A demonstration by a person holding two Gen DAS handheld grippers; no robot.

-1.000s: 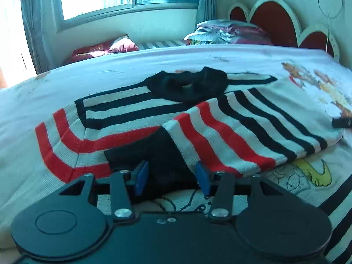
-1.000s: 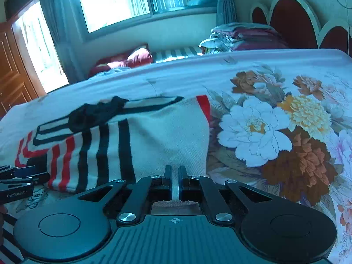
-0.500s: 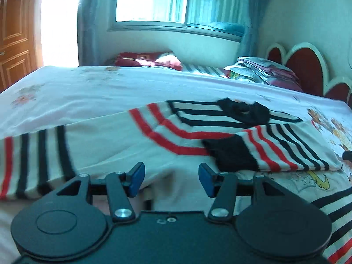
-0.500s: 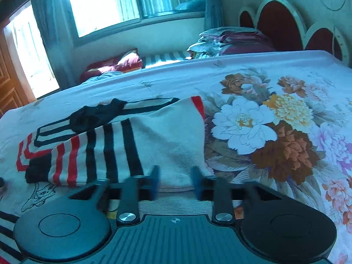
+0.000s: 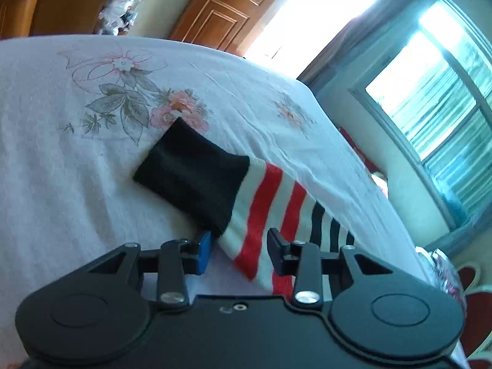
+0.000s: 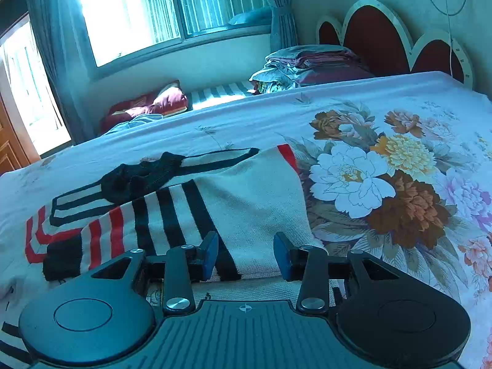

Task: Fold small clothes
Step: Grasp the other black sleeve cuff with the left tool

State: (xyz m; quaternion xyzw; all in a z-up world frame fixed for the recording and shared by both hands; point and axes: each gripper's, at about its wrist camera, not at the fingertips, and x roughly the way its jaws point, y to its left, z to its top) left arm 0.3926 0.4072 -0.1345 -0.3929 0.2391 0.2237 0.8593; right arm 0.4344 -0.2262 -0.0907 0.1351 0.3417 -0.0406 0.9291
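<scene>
Sweater [image 6: 246,203] flat on bedsheet [image 6: 215,123]. Left gripper [image 5: 240,246] closing around striped sleeve [image 5: 261,212], pads not touching. Right gripper [image 6: 246,252] closing, part-open, holding nothing.

- The left wrist camera sits just behind the left gripper [image 5: 239,252] and looks forward and downward along its 2 fingers, close over the bed [image 5: 77,184]. Its view is rolled, so the door [image 5: 227,6] and window [image 5: 442,113] tilt across the top.
- The right wrist camera sits just behind the right gripper [image 6: 246,255], looking forward and downward across the bed [image 6: 399,98] toward the window [image 6: 172,9] and headboard [image 6: 378,40], horizon nearly level.
- Both views share the striped sweater [image 5: 276,215] [image 6: 246,203], the bed and the window; the left view shows only 1 sleeve.
</scene>
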